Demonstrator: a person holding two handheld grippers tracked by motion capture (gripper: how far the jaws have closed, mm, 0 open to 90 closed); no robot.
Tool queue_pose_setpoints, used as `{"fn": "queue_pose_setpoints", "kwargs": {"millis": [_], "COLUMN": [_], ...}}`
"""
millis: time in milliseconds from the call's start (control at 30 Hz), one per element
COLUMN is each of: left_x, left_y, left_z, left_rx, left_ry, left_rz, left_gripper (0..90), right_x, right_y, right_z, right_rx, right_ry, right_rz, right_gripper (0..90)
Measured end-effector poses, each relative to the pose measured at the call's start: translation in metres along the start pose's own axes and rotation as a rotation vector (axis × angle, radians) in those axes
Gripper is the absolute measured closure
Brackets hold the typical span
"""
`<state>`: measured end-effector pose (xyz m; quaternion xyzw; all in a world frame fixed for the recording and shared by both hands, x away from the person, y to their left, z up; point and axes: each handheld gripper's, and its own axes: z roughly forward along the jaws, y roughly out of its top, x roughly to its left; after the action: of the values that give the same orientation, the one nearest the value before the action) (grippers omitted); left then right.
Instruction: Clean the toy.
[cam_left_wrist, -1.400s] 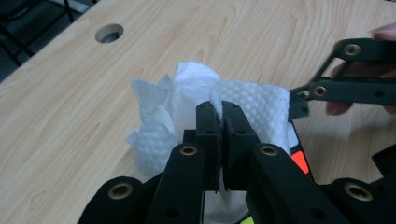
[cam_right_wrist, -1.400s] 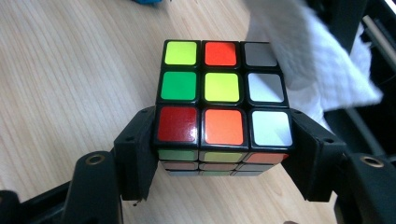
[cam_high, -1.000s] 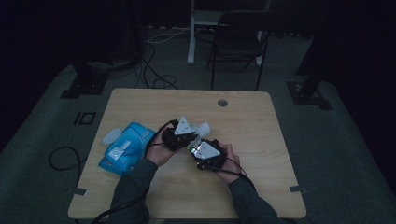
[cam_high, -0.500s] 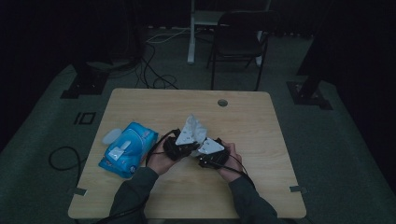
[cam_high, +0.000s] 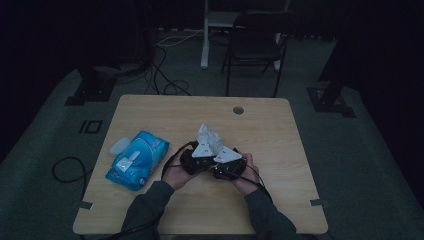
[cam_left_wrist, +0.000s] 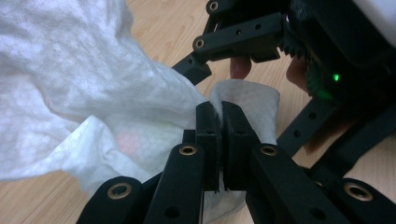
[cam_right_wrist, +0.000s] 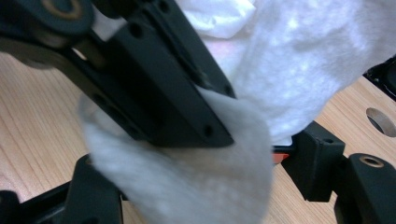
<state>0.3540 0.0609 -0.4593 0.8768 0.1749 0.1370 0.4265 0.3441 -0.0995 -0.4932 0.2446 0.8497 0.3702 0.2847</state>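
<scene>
A crumpled white wipe (cam_high: 210, 136) stands up just beyond the two grippers, near the middle of the wooden table (cam_high: 280, 130). My left gripper (cam_high: 198, 157) is shut on a fold of the wipe (cam_left_wrist: 70, 84); the left gripper (cam_left_wrist: 220, 109) has its jaws pressed together with cloth pinched between them. My right gripper (cam_high: 228, 163) sits close against it. In the right gripper view its jaws stand wide apart around the left gripper's jaws and the wipe (cam_right_wrist: 299, 56), with the right gripper (cam_right_wrist: 201, 179) not closed on anything.
A blue pack of wipes (cam_high: 137, 160) lies at the table's left, with a pale lid-like piece (cam_high: 120, 146) beside it. A round cable hole (cam_high: 238, 109) is at the far edge. A chair (cam_high: 255, 45) and floor cables stand beyond the table.
The two grippers have drawn closer together and shifted slightly right. The wipe has come up and now bunches between and beyond them.
</scene>
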Motion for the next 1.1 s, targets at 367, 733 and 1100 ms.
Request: {"fn": "queue_pose_setpoints", "kwargs": {"millis": [367, 733, 1100], "left_x": [0.023, 0.042, 0.034], "left_y": [0.001, -0.013, -0.008], "left_z": [-0.001, -0.015, -0.014], "left_rx": [-0.049, -0.059, -0.066], "left_ry": [0.082, 0.142, 0.137], "left_rz": [-0.080, -0.159, -0.144], "left_gripper": [87.8, 87.7, 87.7], "right_x": [0.001, -0.009, -0.012], "right_y": [0.001, 0.000, -0.002], "right_z": [0.000, -0.005, -0.005], "right_rx": [-0.004, -0.039, -0.037], "right_ry": [0.025, 0.056, 0.055], "right_rz": [0.008, 0.068, 0.087], "right_gripper": [34.4, 34.3, 34.4]}}
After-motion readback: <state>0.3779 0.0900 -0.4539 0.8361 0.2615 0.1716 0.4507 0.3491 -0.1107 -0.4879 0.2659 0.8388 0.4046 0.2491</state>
